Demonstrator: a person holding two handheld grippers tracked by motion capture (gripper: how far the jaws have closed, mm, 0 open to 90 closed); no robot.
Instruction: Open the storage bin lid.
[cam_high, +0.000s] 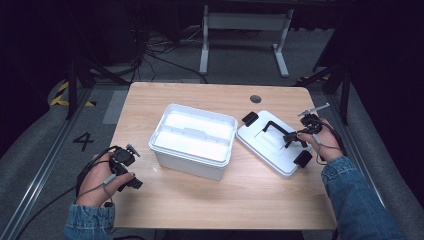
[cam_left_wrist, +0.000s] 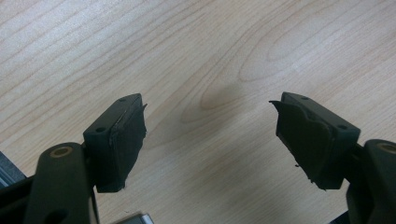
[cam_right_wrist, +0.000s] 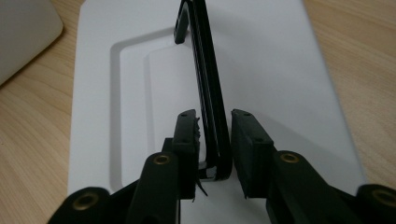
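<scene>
From the high view, a white lid (cam_high: 272, 145) lies flat on the wooden table (cam_high: 200, 200) just to the right of an open white bin (cam_high: 192, 140), its black handle (cam_high: 277, 129) raised and black latches at two ends. The right gripper (cam_high: 296, 136) sits over the lid's near right part, at the handle. The left gripper (cam_high: 125, 167) rests well apart from both, near the table's left front edge, to the left of the bin. The lid looks like thin rigid plastic: probably light, stiff and smooth-faced, so the handle seems the sound place to hold, and a grip near one end of it may let the lid tip.

In the left gripper view, the left gripper (cam_left_wrist: 208, 135) has its jaws spread wide over bare wood, with nothing between them.

In the right gripper view, the right gripper (cam_right_wrist: 215, 140) has its jaws drawn in on the handle (cam_right_wrist: 210, 88), which runs straight ahead between them and away from the camera. The left pad touches the bar; the right stands hard against it or a hair off. The lid (cam_right_wrist: 280, 93) spreads beneath and beyond the jaws, and a corner of the bin (cam_right_wrist: 23, 32) shows far left.
</scene>
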